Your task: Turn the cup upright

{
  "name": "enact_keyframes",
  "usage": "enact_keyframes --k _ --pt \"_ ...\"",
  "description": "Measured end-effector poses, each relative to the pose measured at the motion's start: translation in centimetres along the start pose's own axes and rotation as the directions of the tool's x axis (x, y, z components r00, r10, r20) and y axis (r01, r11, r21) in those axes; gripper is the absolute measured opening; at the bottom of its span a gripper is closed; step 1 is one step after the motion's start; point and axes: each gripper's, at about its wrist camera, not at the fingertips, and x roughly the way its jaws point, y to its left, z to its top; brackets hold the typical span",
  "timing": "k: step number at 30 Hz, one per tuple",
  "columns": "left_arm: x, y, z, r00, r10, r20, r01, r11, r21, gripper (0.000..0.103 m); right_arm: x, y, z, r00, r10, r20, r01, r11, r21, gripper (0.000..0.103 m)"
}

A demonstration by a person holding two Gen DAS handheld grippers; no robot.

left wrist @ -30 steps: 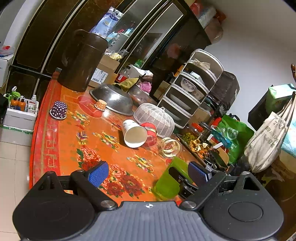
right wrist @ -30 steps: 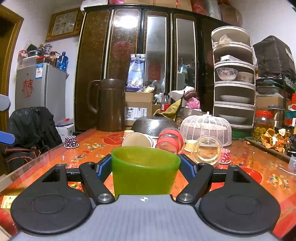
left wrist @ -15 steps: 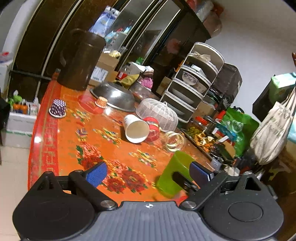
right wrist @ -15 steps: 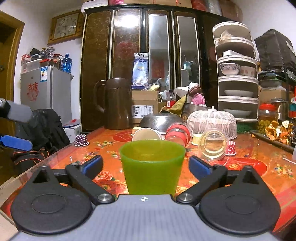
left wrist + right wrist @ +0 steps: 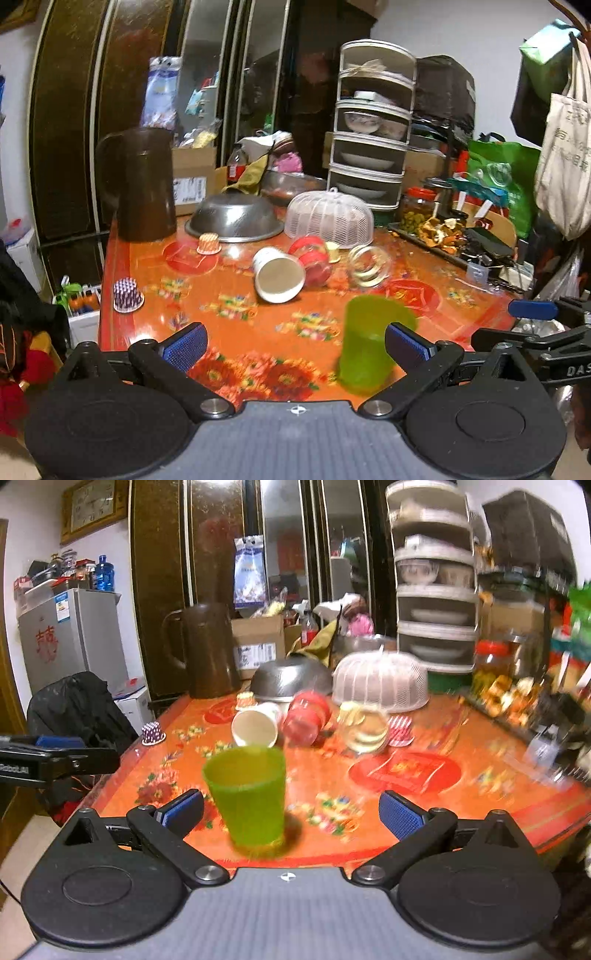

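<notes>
Your left gripper (image 5: 293, 341) has its jaws spread wide with nothing between them: the blue pads sit well apart over the orange flowered worktop (image 5: 236, 325), and the green cup (image 5: 371, 341) merely shows in front of the right-hand pad without being gripped. Your right gripper (image 5: 291, 810) is just as wide open now, which is the real change: a second ago those jaws were closed on the green cup (image 5: 247, 794), half a second ago they had parted around it, and now they have drawn back and off to the side, so the cup stands free on the worktop near its front edge, mouth up, just beside the left pad rather than between the two. Judging from that, the flip itself looks done for this cup and you have let go cleanly; it stands on its base, though both views are smeared by motion and I cannot tell whether it is fully settled. Further back, a white paper cup (image 5: 279, 275) lies on its side with its mouth toward you, beside a red tumbler (image 5: 314, 258) and a clear glass jar (image 5: 369, 264), also lying down.
</notes>
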Motion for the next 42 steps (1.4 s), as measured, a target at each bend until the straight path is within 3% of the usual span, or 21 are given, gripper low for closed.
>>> enact_keyframes --k 5,12,42 --pt "-1.5 -1.7 1.2 0.998 -0.028 -0.05 0.026 0.999 -0.032 0.103 -2.8 -0.9 1.0 0.999 0.033 0.008 -0.033 0.998 0.051 0.102" --pt "-0.3 -3.4 0.3 0.994 -0.041 -0.098 0.036 0.998 -0.056 0.103 -1.9 -1.9 -0.3 0.999 0.029 -0.033 -0.027 0.998 0.06 0.102" --pt "0.6 -4.1 0.0 0.992 0.0 -0.127 -0.004 0.999 -0.036 0.103 -1.9 -1.5 -0.7 0.998 0.069 0.002 -0.069 0.997 0.046 0.102"
